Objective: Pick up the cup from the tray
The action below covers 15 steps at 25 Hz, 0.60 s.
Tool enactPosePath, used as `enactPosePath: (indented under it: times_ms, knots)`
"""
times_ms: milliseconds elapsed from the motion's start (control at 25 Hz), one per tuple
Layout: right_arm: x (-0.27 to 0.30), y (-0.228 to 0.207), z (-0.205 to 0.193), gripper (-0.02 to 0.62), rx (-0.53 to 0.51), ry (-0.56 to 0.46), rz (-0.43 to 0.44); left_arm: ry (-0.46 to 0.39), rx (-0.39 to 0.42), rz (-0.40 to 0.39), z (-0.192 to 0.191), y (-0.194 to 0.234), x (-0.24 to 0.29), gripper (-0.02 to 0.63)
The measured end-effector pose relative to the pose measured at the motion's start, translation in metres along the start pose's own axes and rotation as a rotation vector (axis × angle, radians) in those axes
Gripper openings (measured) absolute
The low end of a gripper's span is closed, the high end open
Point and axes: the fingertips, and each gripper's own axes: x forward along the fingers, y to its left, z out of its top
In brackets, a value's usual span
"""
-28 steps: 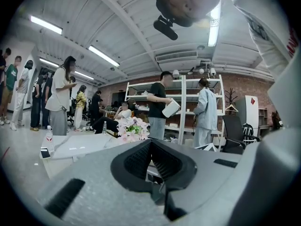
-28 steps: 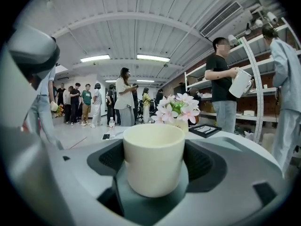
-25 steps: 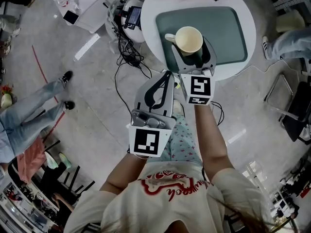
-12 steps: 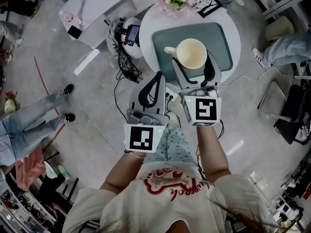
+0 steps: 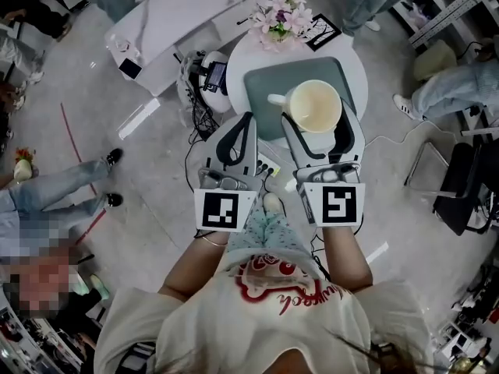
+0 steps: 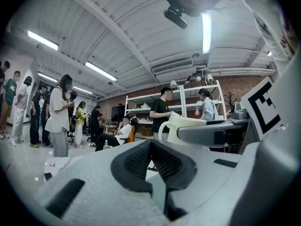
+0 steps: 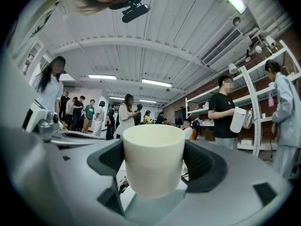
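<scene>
Starting nearest the camera, the person's pale printed shirt fills the bottom of the head view, with both forearms reaching forward side by side. The left gripper hangs over the grey floor, just short of the round white tabletop; its jaws are pressed together with nothing between them, as the left gripper view confirms. The right gripper sits just beside it on the right and is clenched on the cream cup, one dark pad on each side of the cup's wall (the right gripper view shows the cup upright and centred between them). The cup's handle points left. From above, the cup overlaps the near right part of the grey-green tray; whether its base touches the tray cannot be told. Farther off, at the tabletop's far edge, stands a bunch of pink and white flowers, with a black-and-white marker card just right of it. Tangled cables lie on the floor left of the tabletop.
</scene>
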Motion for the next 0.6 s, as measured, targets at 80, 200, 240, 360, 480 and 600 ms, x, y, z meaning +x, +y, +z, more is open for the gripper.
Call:
enactPosePath:
  times_ms: [80, 200, 240, 360, 480, 600]
  knots:
    - [-0.007, 0.0, 0.009, 0.388, 0.008, -0.007, 0.005, -0.005, -0.001, -0.003, 0.005, -0.003, 0.0, 0.008]
    - [-0.014, 0.002, 0.02, 0.388, 0.032, -0.01, 0.02, -0.002, 0.001, -0.01, 0.009, -0.009, 0.001, 0.008]
    - [-0.017, 0.002, 0.022, 0.388, 0.032, -0.011, 0.025, -0.001, 0.004, -0.01, 0.01, -0.011, 0.001, 0.008]
    - [-0.026, 0.003, 0.032, 0.388, 0.028, -0.018, 0.038, 0.002, 0.019, -0.006, 0.011, -0.015, 0.0, 0.008]
    - [-0.034, 0.003, 0.041, 0.388, 0.031, -0.029, 0.047, 0.0, 0.05, -0.011, 0.011, -0.021, -0.003, 0.008]
    - [-0.04, 0.004, 0.047, 0.388, 0.032, -0.038, 0.06, 0.005, 0.065, -0.002, 0.01, -0.026, -0.007, 0.008]
